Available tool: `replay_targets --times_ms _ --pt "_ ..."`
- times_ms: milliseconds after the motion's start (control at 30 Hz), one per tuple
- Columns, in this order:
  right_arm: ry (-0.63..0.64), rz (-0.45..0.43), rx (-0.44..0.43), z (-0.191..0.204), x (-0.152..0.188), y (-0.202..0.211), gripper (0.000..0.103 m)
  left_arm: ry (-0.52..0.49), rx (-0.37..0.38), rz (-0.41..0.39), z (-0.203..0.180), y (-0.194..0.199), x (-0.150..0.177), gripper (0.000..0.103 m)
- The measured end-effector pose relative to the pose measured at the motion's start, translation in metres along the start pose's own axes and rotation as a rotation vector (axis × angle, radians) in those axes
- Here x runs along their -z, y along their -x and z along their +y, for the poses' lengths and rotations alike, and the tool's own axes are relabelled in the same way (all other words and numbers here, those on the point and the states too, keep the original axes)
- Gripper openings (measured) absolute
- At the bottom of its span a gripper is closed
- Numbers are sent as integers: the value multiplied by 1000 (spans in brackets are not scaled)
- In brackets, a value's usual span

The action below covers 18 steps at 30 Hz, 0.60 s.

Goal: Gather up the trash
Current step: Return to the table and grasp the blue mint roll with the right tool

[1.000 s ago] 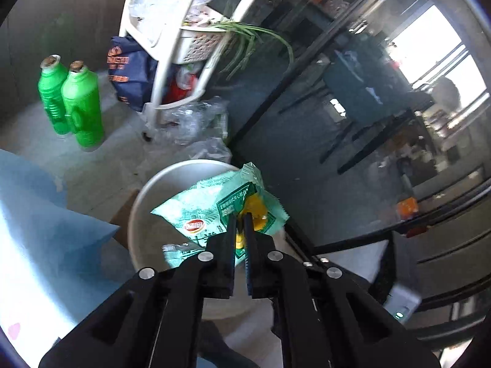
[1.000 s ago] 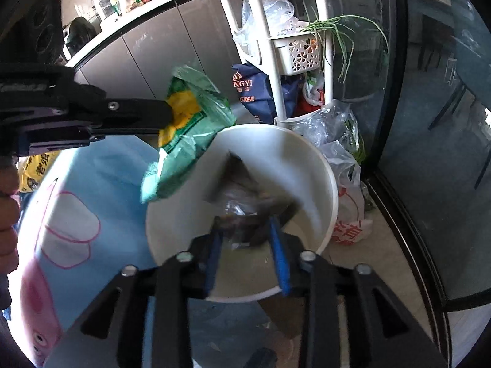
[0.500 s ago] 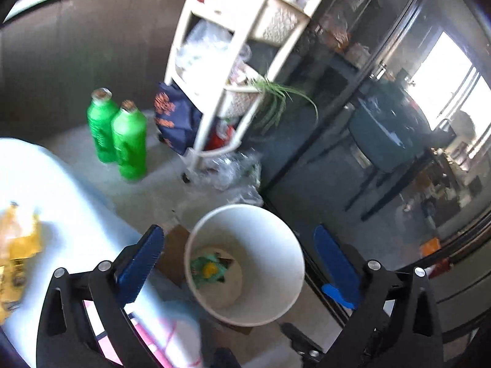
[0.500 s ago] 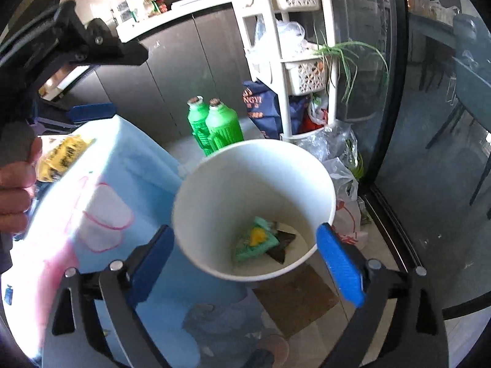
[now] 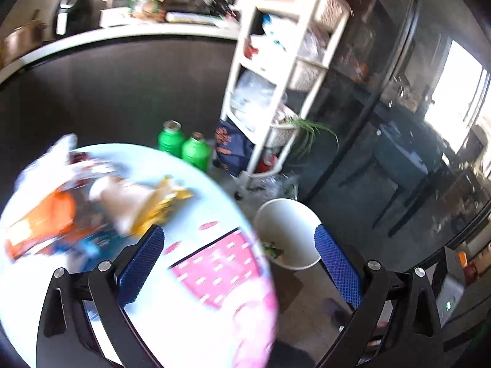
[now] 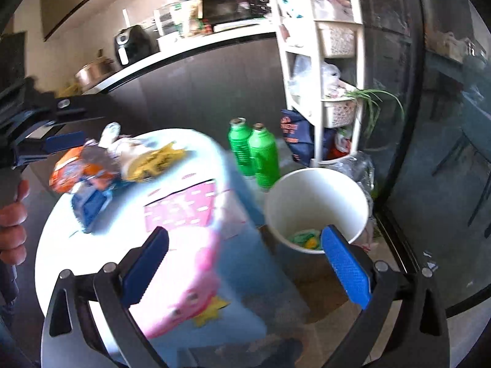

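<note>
A white bin stands on the floor beside the round table. A green and yellow wrapper lies at its bottom. On the table is a blurred heap of trash: a yellow wrapper, an orange packet and a blue packet. My left gripper hangs open and empty over the table's edge. My right gripper is opening wide with nothing between its jaws, above the table and bin.
Two green bottles stand on the floor behind the bin. A white shelf cart with bags rises beside them. Glass doors are at the right, a dark counter behind. A hand holds the left gripper.
Both grippers opened and let their wrappers fall into the bin. Both then rose and swung left, bringing the table and its trash heap into view.
</note>
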State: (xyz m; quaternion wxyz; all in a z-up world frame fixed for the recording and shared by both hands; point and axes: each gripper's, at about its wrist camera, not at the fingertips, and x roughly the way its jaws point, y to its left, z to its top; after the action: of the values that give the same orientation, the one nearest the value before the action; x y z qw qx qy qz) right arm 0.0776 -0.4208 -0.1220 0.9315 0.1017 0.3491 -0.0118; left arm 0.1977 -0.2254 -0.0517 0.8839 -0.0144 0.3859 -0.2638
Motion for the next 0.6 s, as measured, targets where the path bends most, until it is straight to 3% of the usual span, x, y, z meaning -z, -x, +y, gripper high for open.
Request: replay_targets --times_ms 233,333,467,600 --pt "53 26 -91 69 17 10 100 123 -130 4 92 82 58 95" --pt "66 53 -168 102 27 6 100 187 -191 21 132 106 87 95" --pt "80 132 -283 155 41 -8 100 262 -212 29 175 129 118 95" --pt "143 202 -326 208 57 -21 85 269 -247 16 201 142 135 95"
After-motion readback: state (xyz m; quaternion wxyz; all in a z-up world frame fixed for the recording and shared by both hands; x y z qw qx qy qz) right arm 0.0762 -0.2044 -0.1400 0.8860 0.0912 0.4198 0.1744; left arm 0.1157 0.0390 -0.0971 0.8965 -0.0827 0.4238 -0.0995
